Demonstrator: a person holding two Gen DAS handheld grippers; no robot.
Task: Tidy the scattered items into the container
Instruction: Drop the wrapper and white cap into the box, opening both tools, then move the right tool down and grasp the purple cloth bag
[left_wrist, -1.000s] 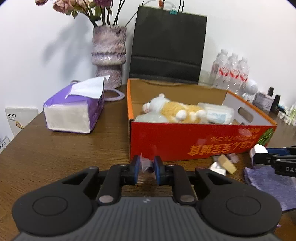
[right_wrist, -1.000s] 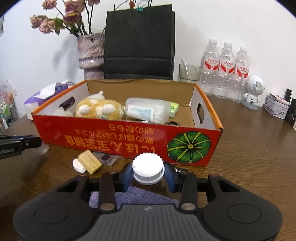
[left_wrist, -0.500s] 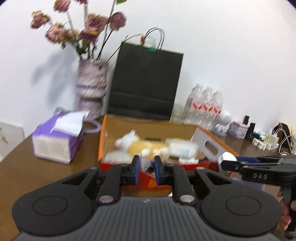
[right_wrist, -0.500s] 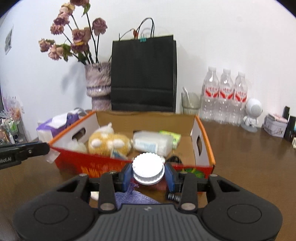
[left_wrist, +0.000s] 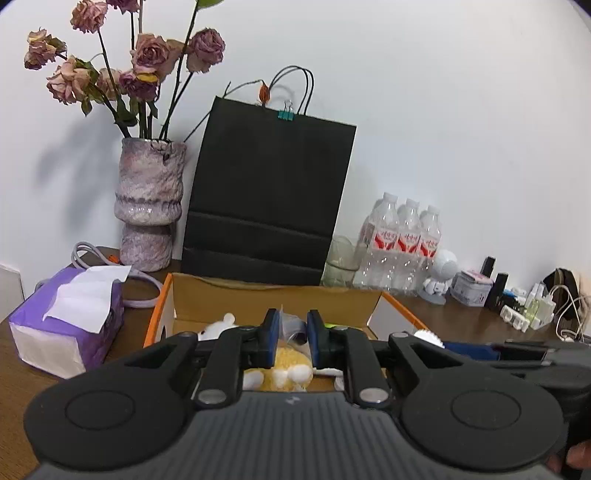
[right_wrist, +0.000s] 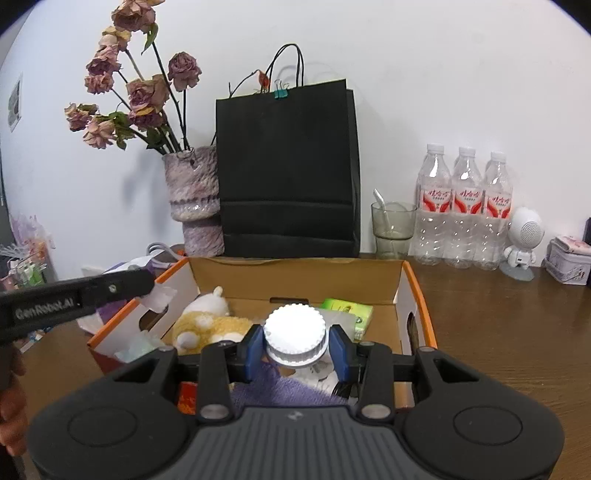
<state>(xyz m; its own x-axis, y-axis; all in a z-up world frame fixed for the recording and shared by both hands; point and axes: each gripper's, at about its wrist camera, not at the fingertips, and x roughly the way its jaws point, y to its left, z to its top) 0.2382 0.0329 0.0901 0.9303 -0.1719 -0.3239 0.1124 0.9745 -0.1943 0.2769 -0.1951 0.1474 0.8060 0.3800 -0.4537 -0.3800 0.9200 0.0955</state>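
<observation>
Right wrist view first: the right gripper clamps a white ribbed cap between its blue pads, poised over the near edge of the box. Below it lie a plush toy at nine o'clock of the cap, a green pack at one o'clock, and a purple cloth at six. The left gripper reaches in from ten o'clock with a clear wrapper at its tip, over the box's left wall.

From the left wrist view, the left gripper is pinched nearly shut on that crinkly clear wrapper, the plush right beneath at six o'clock. The other tool sits at three o'clock, white cap just showing.

To do this well, I'd say carry both loads further past the rim, over bare cardboard rather than the plush, drop low, then let go so the cap can't bounce or roll out and the light wrapper doesn't drift off.

Both tools tip gently downward, side by side, aimed at the box's back wall. A hand shows at the left edge.
</observation>
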